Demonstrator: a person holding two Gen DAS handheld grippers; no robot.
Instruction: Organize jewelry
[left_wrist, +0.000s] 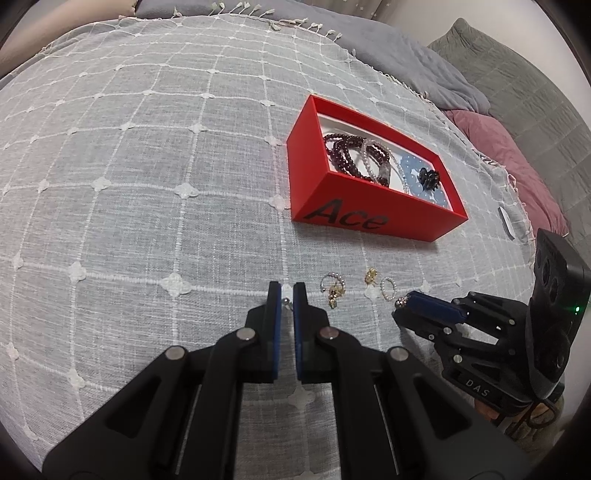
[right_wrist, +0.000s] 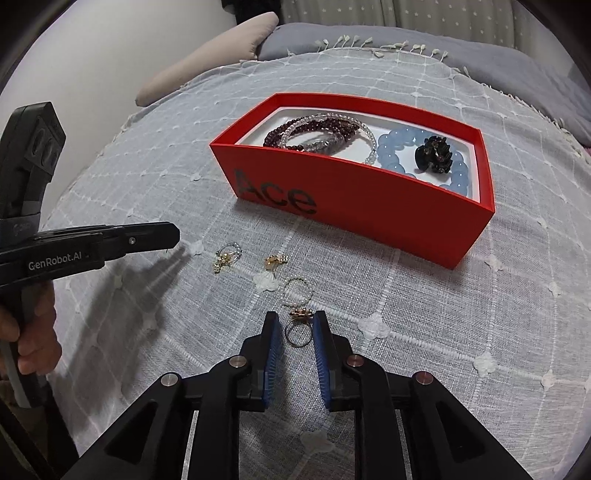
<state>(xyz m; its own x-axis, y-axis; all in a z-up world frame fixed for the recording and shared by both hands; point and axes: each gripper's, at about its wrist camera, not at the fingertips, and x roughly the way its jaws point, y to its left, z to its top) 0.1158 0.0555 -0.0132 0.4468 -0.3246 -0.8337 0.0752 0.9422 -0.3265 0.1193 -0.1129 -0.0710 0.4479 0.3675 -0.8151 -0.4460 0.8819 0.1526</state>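
Observation:
A red box (right_wrist: 369, 199) marked "Ace" stands on the grey checked cloth (right_wrist: 147, 166). It holds dark red bead bracelets (right_wrist: 291, 127), a blue bead bracelet (right_wrist: 391, 147) and a black flower piece (right_wrist: 436, 153). In front of it lie a pearl hoop with gold charm (right_wrist: 227, 254), a gold earring (right_wrist: 275, 260) and a pearl ring (right_wrist: 297, 291). My right gripper (right_wrist: 295, 319) stands slightly open around a ring with a gold top (right_wrist: 298, 326) resting on the cloth. My left gripper (left_wrist: 287, 291) hovers to the left, shut on a small silver piece (left_wrist: 285, 302).
A pink pillow (left_wrist: 498, 147) and grey bedding (left_wrist: 517, 81) lie beyond the cloth's fringed right edge, with a small white object (left_wrist: 508, 223) near that edge. A hand (right_wrist: 22, 332) grips the left tool. Bare cloth stretches left of the box.

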